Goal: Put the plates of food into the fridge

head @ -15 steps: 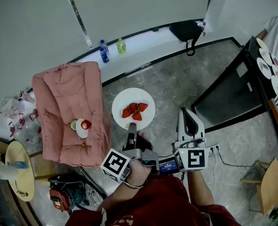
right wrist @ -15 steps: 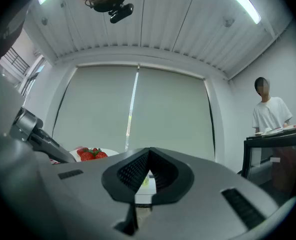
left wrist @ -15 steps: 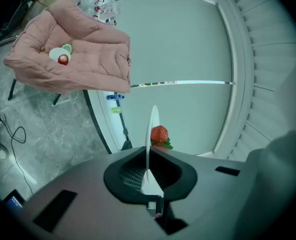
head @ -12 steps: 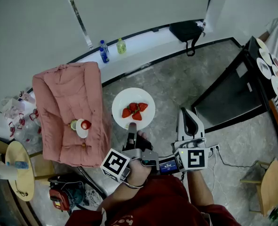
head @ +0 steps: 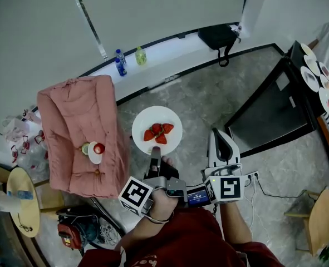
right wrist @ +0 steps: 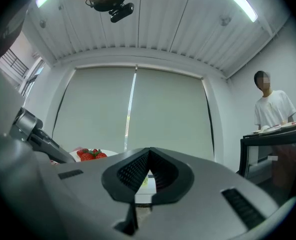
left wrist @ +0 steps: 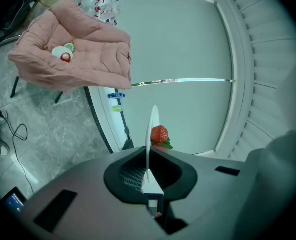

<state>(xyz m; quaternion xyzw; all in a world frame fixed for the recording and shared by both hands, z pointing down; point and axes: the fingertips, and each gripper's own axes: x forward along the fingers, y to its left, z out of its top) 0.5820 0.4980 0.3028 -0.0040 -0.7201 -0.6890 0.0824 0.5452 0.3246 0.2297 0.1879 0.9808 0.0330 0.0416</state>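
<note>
A white plate (head: 141, 128) with strawberries (head: 158, 132) is held out level over the grey floor. My left gripper (head: 155, 154) is shut on its near rim. In the left gripper view the plate (left wrist: 151, 129) shows edge-on between the jaws, with a strawberry (left wrist: 159, 133) behind it. My right gripper (head: 222, 141) hangs to the right of the plate, apart from it, jaws together and nothing between them. The right gripper view shows its closed jaws (right wrist: 149, 166) and the plate of strawberries (right wrist: 90, 155) off to the left.
A pink padded chair (head: 78, 115) at the left carries a small dish of fruit (head: 96, 151). A black cabinet (head: 270, 113) stands at the right, with several plates (head: 314, 74) on a table beyond. Bottles (head: 119, 61) and a black bag (head: 220, 35) line the window ledge. A person (right wrist: 273, 106) stands at the right.
The whole head view has slid a few pixels to the left. Both grippers and the plate keep their places relative to each other.
</note>
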